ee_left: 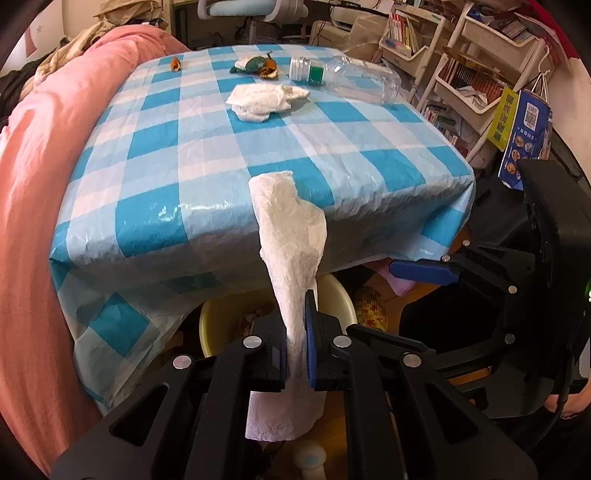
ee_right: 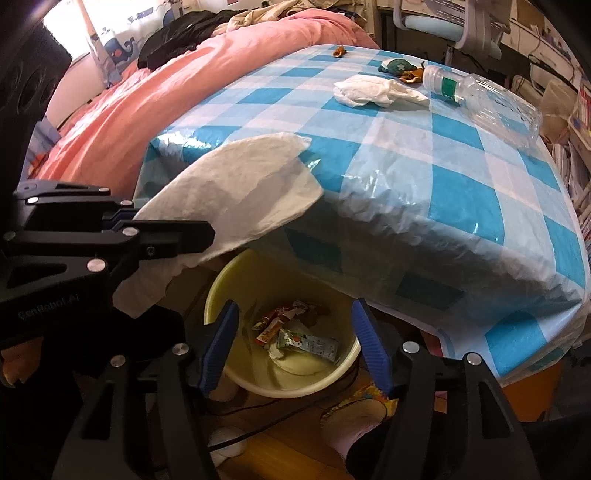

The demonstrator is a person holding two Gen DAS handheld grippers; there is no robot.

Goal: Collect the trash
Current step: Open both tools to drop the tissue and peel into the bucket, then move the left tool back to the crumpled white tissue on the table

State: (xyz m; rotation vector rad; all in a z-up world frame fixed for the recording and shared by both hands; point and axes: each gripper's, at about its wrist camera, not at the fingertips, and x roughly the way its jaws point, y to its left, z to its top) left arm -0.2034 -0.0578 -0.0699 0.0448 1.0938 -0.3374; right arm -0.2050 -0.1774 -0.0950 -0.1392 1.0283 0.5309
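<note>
My left gripper (ee_left: 295,347) is shut on a white paper towel (ee_left: 291,236) that stands up between its pads and hangs below them, just above the yellow bin (ee_left: 336,291). In the right wrist view that same towel (ee_right: 243,192) spreads out beside the table's near corner, held by the left gripper (ee_right: 207,234). My right gripper (ee_right: 291,347) stands open over the yellow bin (ee_right: 236,280), nothing between its blue pads. Wrappers (ee_right: 295,332) lie in the bin. On the checked tablecloth (ee_left: 221,147) lie a crumpled tissue (ee_left: 264,99), a clear plastic bottle (ee_left: 351,75) and peel scraps (ee_left: 258,66).
A pink duvet (ee_left: 48,166) lies along the table's left side. White shelves with books (ee_left: 472,70) and a hanging blue bag (ee_left: 524,125) stand at the right. An office chair (ee_right: 454,26) is behind the table. A slipper (ee_right: 365,410) lies on the wooden floor.
</note>
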